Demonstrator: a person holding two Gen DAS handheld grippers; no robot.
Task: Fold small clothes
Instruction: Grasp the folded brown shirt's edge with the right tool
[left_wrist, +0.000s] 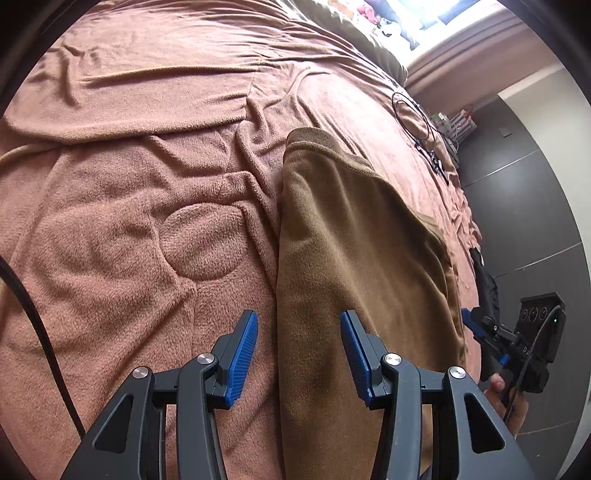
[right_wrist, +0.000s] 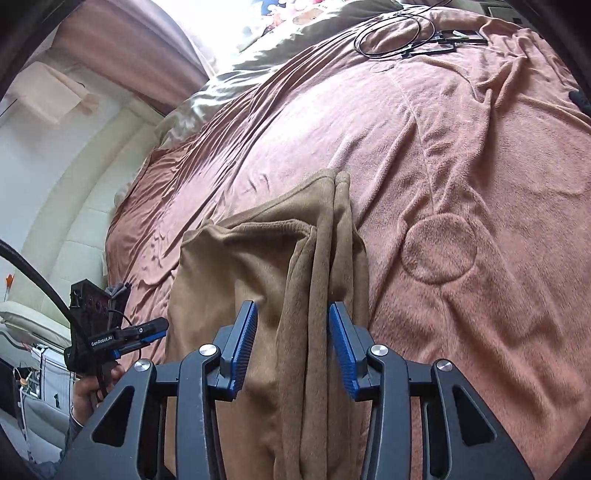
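Right claw (right_wrist: 291, 336) straddles brown garment (right_wrist: 258, 277), its near end cut off.

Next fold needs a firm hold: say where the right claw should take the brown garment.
Probably the bunched ridge of the brown garment between the right claw's open jaws. It stands above the pink blanket, running away from the claw; descend straddling it.
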